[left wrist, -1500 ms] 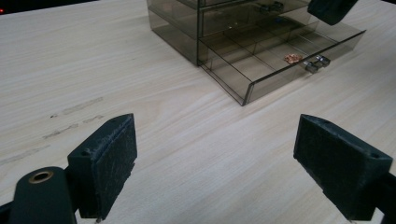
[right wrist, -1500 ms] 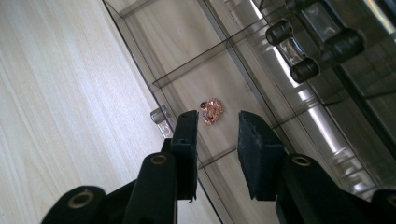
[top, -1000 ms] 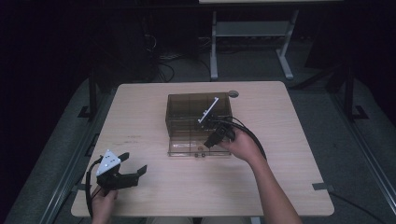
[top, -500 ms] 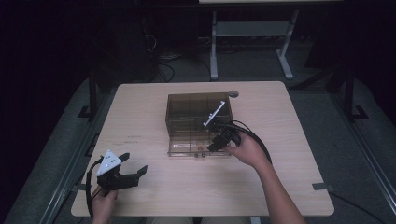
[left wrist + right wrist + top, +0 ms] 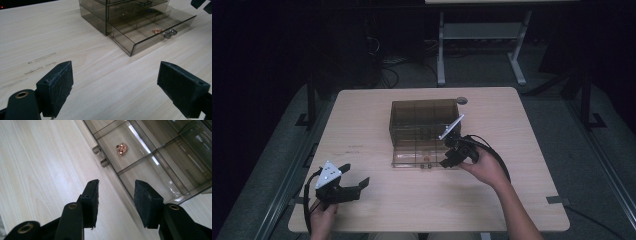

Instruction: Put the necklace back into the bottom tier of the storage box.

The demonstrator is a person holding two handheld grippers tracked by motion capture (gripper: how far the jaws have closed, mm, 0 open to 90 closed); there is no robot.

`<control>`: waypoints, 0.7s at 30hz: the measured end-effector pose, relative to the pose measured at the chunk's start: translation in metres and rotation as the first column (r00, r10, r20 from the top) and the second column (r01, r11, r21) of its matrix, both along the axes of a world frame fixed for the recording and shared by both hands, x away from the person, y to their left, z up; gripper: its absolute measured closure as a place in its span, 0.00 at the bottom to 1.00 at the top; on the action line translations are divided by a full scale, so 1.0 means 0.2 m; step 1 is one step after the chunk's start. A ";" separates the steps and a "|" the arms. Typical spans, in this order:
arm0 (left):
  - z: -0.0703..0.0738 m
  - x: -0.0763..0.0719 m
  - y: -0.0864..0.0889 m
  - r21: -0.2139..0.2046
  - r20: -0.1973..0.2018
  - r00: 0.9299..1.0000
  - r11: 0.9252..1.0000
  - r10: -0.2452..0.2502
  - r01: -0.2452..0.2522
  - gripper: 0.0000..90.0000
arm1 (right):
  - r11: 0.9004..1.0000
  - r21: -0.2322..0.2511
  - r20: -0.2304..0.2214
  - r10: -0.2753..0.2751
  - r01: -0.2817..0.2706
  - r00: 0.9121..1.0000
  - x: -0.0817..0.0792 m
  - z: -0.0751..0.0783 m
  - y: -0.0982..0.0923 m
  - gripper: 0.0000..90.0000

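right gripper (image 5: 115, 202) jaws just opening, nothing between, over drawer (image 5: 155, 173), copper bits (image 5: 122, 148) indistinct

No text, label, brand, number or sign can be read anywhere: not on the smoky plastic drawer box (image 5: 424, 126), nor on the desk (image 5: 377, 107).

Your grippers – left (image 5: 354, 186), right (image 5: 451, 152) – are black, with grey three-cornered plates, looping black cables and brass-ringed screw holes.
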State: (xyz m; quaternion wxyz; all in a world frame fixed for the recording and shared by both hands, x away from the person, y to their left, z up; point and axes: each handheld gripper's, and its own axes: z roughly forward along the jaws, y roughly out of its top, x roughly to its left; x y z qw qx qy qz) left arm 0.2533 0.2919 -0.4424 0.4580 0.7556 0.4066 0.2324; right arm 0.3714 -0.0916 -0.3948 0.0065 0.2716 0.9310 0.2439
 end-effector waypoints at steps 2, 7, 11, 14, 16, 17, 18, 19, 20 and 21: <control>0.00 0.00 0.00 -0.002 -0.002 1.000 1.000 0.001 -0.001 0.14 | 1.000 0.013 0.001 0.004 -0.004 1.000 -0.02 0.00 -0.01 0.60; 0.00 0.00 -0.01 0.000 -0.002 1.000 1.000 0.001 -0.001 0.14 | 1.000 0.010 0.006 -0.006 0.006 1.000 -0.07 -0.02 -0.06 0.58; 0.00 0.00 -0.01 0.006 0.002 1.000 1.000 -0.007 0.007 0.14 | 1.000 0.013 -0.001 -0.022 0.022 1.000 -0.11 -0.04 -0.11 0.57; -0.01 0.00 -0.01 0.012 -0.003 1.000 1.000 -0.008 0.008 0.14 | 0.999 0.024 -0.001 -0.029 0.029 1.000 -0.13 -0.06 -0.14 0.56; -0.01 0.00 -0.01 0.009 -0.005 1.000 1.000 -0.005 0.005 0.14 | 0.999 0.024 -0.008 -0.034 0.035 0.999 -0.14 -0.07 -0.15 0.56; -0.01 0.00 -0.01 0.011 -0.005 1.000 1.000 -0.004 0.005 0.14 | 0.999 0.023 -0.007 -0.035 0.035 0.999 -0.14 -0.08 -0.16 0.56; -0.01 0.00 -0.01 0.010 -0.004 1.000 1.000 -0.004 0.004 0.14 | 0.999 0.027 -0.010 -0.036 0.036 0.999 -0.15 -0.09 -0.17 0.56; -0.01 0.00 -0.01 0.014 -0.005 1.000 1.000 -0.004 0.004 0.14 | 0.999 0.028 -0.011 -0.038 0.038 0.999 -0.15 -0.09 -0.18 0.56; -0.01 0.00 -0.01 0.011 -0.003 1.000 1.000 -0.002 0.002 0.14 | 0.999 0.029 -0.009 -0.042 0.042 0.999 -0.16 -0.10 -0.18 0.56; -0.01 0.00 -0.01 0.013 -0.004 1.000 1.000 -0.001 0.001 0.14 | 0.999 0.032 -0.004 -0.044 0.044 0.999 -0.17 -0.10 -0.19 0.56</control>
